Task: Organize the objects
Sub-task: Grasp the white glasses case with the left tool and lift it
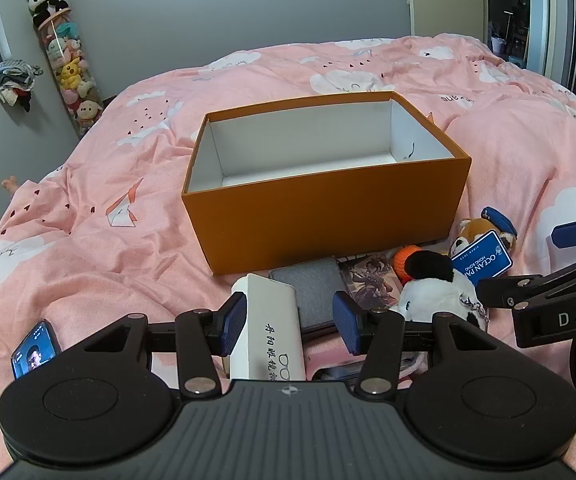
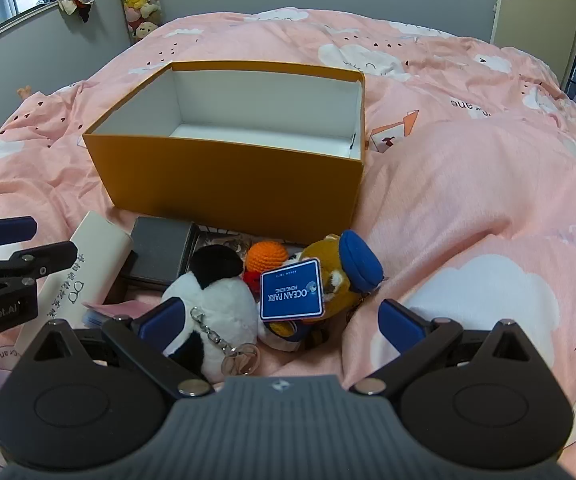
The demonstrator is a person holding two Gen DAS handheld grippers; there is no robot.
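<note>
1. Left wrist view: my left gripper [image 1: 290,322] hangs over the long white glasses case with black printed characters [image 1: 267,332]. Its blue pads stand apart: one touches the case's side, the other is clear of it, so nothing is gripped. The open orange cardboard box with white inside [image 1: 324,204] stands just behind on the pink cloud-print bedcover [image 1: 87,240] and looks empty. I judge the step is picking the first object.

2. Right wrist view: my right gripper [image 2: 281,322] is fully spread above the black-and-white plush toy with a keychain [image 2: 211,300] and the brown plush with a blue cap and blue tag [image 2: 344,272]; it holds nothing.

3. Next, I think the left pads must close on the case, then lift it over the box wall.
</note>
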